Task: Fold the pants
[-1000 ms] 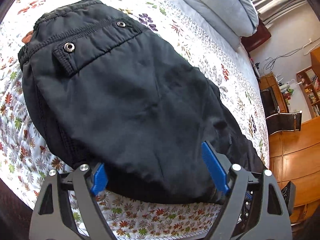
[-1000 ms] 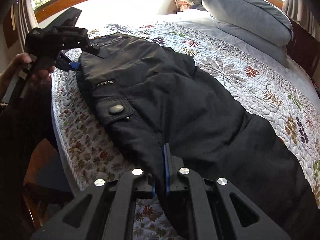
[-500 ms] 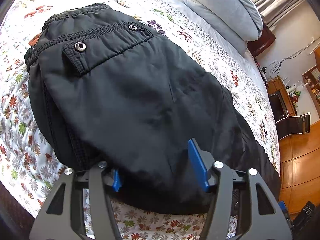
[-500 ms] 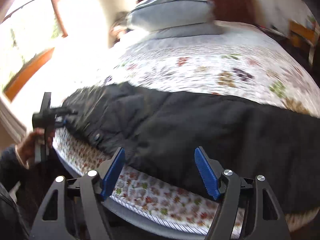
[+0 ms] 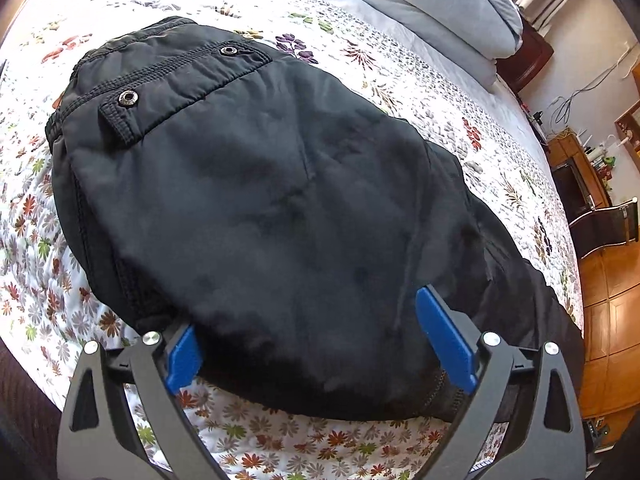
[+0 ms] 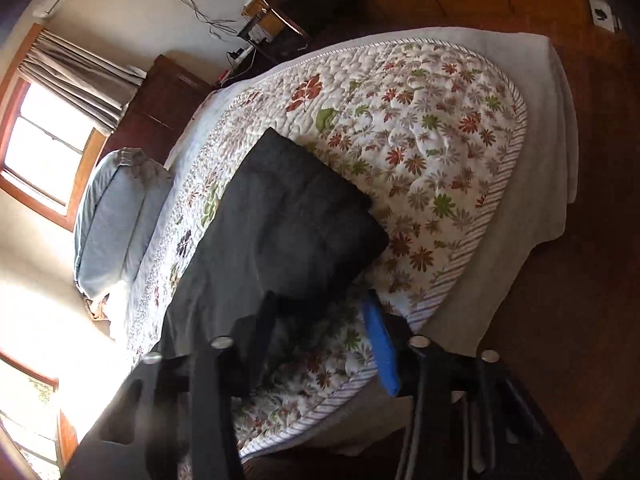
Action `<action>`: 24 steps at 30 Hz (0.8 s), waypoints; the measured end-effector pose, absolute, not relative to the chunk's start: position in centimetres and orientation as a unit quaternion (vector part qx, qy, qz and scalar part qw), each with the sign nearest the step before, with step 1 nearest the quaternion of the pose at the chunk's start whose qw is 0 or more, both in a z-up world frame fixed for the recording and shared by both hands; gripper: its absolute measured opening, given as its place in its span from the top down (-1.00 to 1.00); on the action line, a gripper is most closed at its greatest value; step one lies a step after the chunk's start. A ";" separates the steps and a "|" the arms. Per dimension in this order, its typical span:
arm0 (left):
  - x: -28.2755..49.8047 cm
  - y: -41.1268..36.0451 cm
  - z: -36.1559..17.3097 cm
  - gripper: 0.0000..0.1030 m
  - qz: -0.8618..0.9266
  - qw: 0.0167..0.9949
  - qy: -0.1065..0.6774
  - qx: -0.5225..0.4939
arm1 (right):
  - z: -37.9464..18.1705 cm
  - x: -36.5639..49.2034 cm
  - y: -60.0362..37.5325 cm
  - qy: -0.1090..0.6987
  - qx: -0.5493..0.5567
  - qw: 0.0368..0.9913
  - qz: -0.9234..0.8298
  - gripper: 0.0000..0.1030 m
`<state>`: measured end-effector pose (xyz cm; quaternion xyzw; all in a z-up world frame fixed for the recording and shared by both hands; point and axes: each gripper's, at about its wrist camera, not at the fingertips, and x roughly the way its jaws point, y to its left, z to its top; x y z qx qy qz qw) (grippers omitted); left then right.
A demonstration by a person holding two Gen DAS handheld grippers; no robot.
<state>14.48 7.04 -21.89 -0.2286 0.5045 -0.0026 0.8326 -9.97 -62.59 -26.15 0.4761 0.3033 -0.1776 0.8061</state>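
black padded cloth up close: pants (image 5: 280, 200) flat on the quilt (image 5: 280, 436), close to the quilt's front edge, waistband end toward the quilt's sunlit far side, legs trailing along the front edge.

left gripper (image 5: 314, 350) low over that front edge, jaws just opened wider, released. blue pads flanking the near long edge of the pants, cloth between them but not pinched. if closed from here without dipping lower, likely to nip only the top layer, leaving the under layer on the quilt and giving a lopsided fold.

right gripper (image 6: 320, 344) rolled over near the quilt's foot corner, jaws just narrowing yet apart, bare quilt showing between them. dark finger touching or just beside the leg end (image 6: 312, 216); cannot tell which. if shut now, likely to catch nothing, or to pinch quilt along with cloth and drag the cover up during the lift.

slippery-looking fabric, apt to slide out of a shallow bite halfway over. with uneven pull at the two ends, liable to skew off square. if dropped, liable to slip past the quilt's striped border toward the floor (image 6: 560, 320).

further across the quilt, snap flap (image 5: 128, 98) at the waistband: bulky, apt to make the folded stack lean or spring open.

pillow (image 5: 440, 8) at the quilt's head, well apart, no hazard.
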 end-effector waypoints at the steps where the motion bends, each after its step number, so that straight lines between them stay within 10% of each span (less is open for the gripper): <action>1: 14.5 6.8 -21.9 -0.85 0.000 0.832 0.505 -0.230 | -25.8 -9.6 -62.8 0.305 0.462 0.813 -0.181 0.63; 11: 14.4 6.6 -22.2 -0.91 0.027 0.832 0.500 -0.237 | -25.1 -3.8 -63.5 0.365 0.418 0.808 -0.198 0.82; 16: 13.9 7.7 -21.8 -0.91 0.010 0.827 0.503 -0.251 | -23.0 -5.4 -62.1 0.345 0.403 0.824 -0.201 0.04; 24: 8.2 16.3 -17.5 -0.91 0.119 0.862 0.401 -0.288 | -13.7 -0.1 -46.7 0.352 0.211 0.910 -0.057 0.04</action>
